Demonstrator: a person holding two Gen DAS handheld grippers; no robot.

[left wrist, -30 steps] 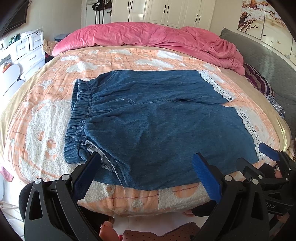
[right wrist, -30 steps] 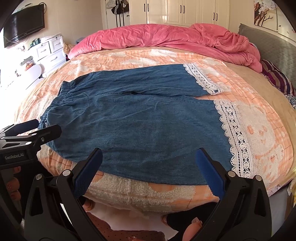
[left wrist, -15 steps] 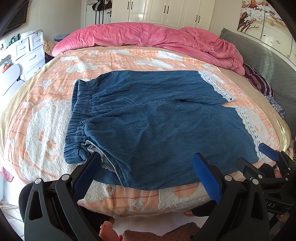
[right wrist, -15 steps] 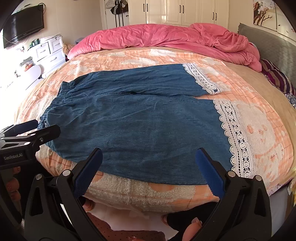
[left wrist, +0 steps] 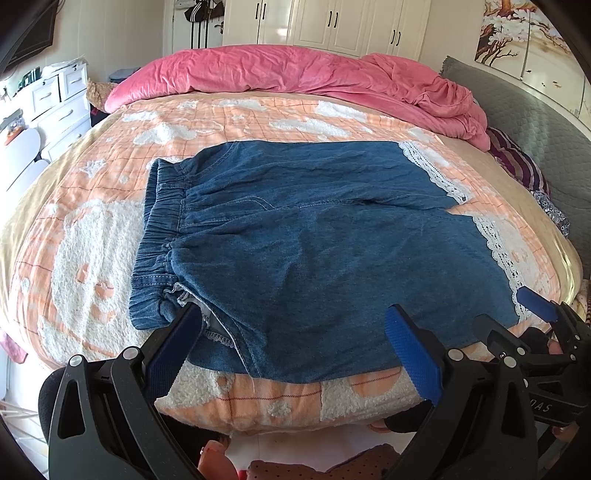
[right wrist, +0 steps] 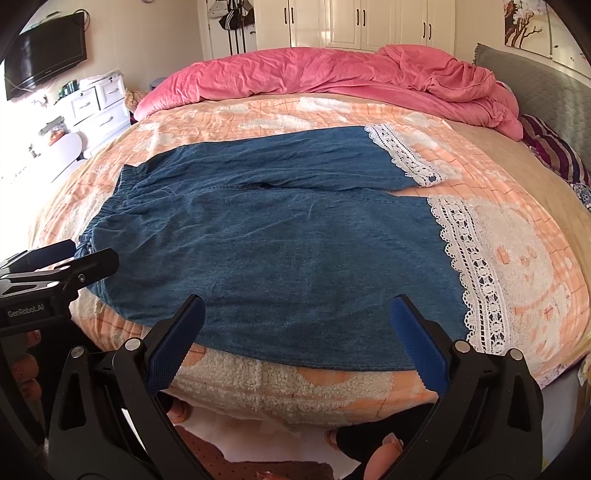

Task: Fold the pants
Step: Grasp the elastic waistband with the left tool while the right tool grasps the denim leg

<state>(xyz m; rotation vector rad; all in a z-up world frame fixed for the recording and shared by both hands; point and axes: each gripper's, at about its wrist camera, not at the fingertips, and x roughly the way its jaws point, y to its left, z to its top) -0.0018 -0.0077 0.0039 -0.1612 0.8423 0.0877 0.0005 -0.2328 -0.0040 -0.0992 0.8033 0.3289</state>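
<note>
Bedroom setting is recorded: white wardrobe doors [left wrist: 332,22] along the far wall, a white dresser [right wrist: 99,99] at the left, and a grey quilted headboard [left wrist: 535,122] at the right. A dark screen [right wrist: 44,55] mounted on the wall is seen only from the right wrist.

Bed surface is covered by an orange blanket [left wrist: 92,236] with a thin grid pattern and raised, fleecy white shapes. A crumpled pink duvet [left wrist: 295,70] is piled along the far edge. A striped maroon cushion [left wrist: 517,162] is noted beside the headboard.

The pants [left wrist: 314,251] are laid flat across the near half of the blanket, unfolded, in blue denim-like cloth. A gathered elastic waistband [left wrist: 159,229] is at the left; white lace trim [right wrist: 476,273] edges both leg ends at the right. The waistband puckering, and a turned-over corner with a pale inside by the near hem, are resolved better from the left wrist; the lace openwork is clearer from the right wrist.

The left gripper [left wrist: 291,350] is held spread wide at the near bed edge, over the waistband end, blue ribbed pads [left wrist: 410,354] gripping nothing. The right gripper [right wrist: 295,339] is likewise spread wide and empty, over the near leg. Each gripper is partly visible in the other's view.
</note>
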